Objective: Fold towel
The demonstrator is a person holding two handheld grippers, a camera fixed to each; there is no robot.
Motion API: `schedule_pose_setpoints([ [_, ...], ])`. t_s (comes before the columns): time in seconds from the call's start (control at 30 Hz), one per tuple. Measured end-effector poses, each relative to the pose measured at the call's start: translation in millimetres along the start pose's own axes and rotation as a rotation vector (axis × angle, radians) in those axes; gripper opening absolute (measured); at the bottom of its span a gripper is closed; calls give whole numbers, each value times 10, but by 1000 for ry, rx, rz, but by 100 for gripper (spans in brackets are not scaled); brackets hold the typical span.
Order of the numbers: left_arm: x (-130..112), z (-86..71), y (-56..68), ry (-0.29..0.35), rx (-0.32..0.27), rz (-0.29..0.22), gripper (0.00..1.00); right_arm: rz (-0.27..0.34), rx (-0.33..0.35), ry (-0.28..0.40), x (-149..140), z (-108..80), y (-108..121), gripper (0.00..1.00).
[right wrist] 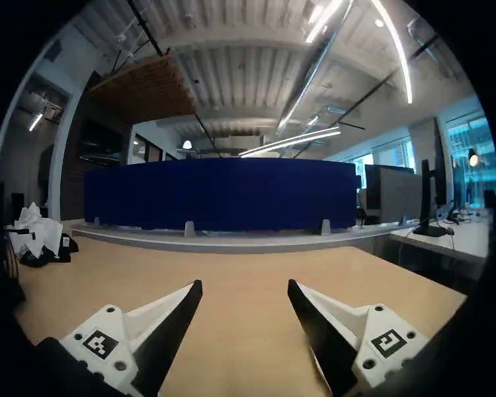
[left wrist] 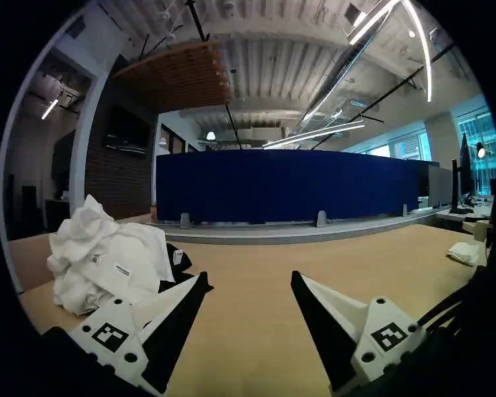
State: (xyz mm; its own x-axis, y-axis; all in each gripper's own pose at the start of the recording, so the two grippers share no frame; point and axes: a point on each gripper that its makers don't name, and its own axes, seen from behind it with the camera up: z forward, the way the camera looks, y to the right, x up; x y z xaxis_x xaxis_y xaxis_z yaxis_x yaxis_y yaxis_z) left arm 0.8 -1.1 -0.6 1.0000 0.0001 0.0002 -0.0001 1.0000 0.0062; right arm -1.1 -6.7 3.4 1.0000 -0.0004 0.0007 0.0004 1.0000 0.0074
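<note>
The left gripper and right gripper hover level, low over the table, fingers spread, empty, facing a divider. The crumpled towel lies on the table, near the left gripper's left finger.

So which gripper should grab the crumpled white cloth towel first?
Left, probably. The crumpled white cloth towel lies just beside the open left gripper; from the open right gripper it sits far off sideways.

White towel, tan table, blue divider, black-and-white tongs.
</note>
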Motion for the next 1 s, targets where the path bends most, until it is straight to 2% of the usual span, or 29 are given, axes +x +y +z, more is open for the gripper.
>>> schedule_pose_setpoints([
  [1.0,-16,14,-19,-1,0,-1,93,-1,0,0,0,-35,0,100],
])
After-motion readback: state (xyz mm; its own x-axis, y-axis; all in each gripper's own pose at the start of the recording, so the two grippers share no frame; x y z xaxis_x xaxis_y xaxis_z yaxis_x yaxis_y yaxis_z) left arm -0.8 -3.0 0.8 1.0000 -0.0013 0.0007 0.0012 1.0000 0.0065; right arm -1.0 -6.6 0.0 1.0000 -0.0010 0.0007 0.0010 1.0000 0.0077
